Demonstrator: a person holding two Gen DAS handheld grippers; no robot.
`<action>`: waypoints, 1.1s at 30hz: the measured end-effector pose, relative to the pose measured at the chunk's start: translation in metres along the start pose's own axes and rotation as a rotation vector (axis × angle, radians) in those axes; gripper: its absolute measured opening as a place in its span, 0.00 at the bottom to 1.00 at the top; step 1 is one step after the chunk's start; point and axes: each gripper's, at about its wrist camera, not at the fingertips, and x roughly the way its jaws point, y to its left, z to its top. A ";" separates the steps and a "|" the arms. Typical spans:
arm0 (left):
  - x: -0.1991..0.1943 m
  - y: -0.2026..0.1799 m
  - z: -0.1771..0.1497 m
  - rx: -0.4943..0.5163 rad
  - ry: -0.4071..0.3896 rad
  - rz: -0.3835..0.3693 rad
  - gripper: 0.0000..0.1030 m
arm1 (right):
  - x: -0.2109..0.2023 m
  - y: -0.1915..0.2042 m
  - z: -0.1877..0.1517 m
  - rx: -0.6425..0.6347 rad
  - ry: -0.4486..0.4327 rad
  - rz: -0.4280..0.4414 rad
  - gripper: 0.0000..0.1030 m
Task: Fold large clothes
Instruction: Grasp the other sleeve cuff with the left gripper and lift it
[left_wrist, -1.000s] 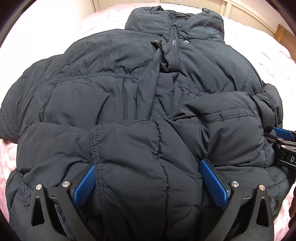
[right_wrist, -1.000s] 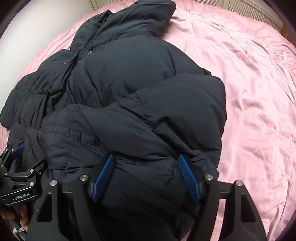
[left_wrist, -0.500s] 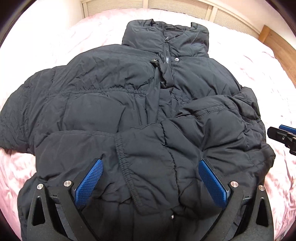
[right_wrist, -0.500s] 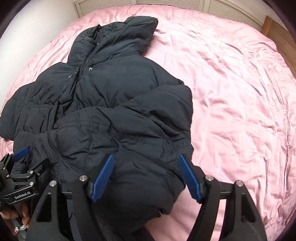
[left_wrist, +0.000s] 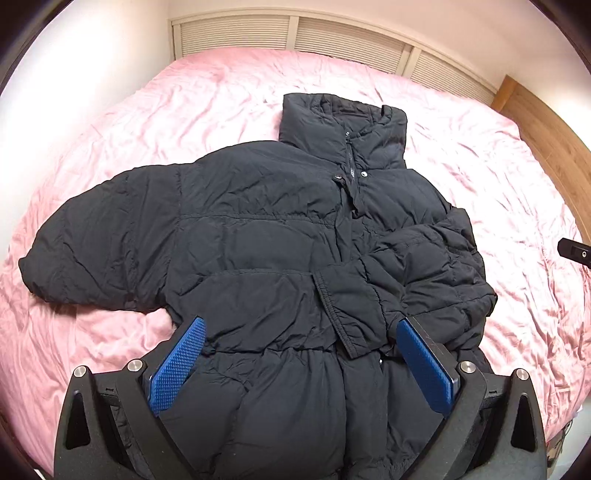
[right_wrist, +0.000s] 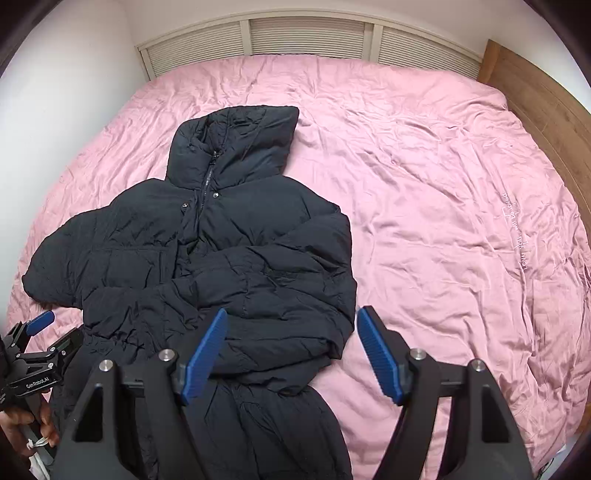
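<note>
My big black puffy jacket (left_wrist: 266, 236) lies front side up on the pink bed sheet (left_wrist: 184, 96), collar (left_wrist: 343, 125) pointing at the far wall w/ the slatted panels (left_wrist: 288, 33). The zip is closed up to the collar. One sleeve (left_wrist: 96, 236) sticks out flat to the left side. The other sleeve (left_wrist: 402, 280) is folded in across the front, and its cuff (left_wrist: 343, 314) rests on the middle of the jacket. The bottom part of the jacket hangs off the near edge of the bed, toward me.

My left tongs (left_wrist: 301, 365) are spread wide. The blue pads (left_wrist: 177, 365) are far apart, one on each side of the jacket's bottom part. The fabric sits btwn them but they are not squeezing it. I can't tell if the pads touch the cloth.

My right tongs (right_wrist: 291, 358) are spread wide too. The left pad (right_wrist: 205, 354) is over the folded sleeve, and the right pad is over bare pink sheet (right_wrist: 424, 184), just past the jacket's edge. They hold nothing.

In the right view I see my left tongs at the far left, by the jacket's bottom corner, w/ my fingers (right_wrist: 22, 424) around the handle. A wood board (right_wrist: 535, 96) runs along the right side of the bed. There is small white writing (right_wrist: 515, 232) on the sheet near that side.
</note>
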 end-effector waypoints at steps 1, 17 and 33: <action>-0.001 0.007 0.003 -0.018 -0.001 -0.011 0.99 | -0.004 0.002 0.000 0.002 -0.004 -0.005 0.70; -0.025 0.170 -0.044 -0.319 0.009 -0.004 0.99 | -0.011 0.051 -0.022 0.068 0.006 -0.007 0.70; 0.011 0.375 -0.045 -0.712 -0.075 -0.018 0.98 | 0.002 0.076 -0.043 0.142 0.086 -0.093 0.70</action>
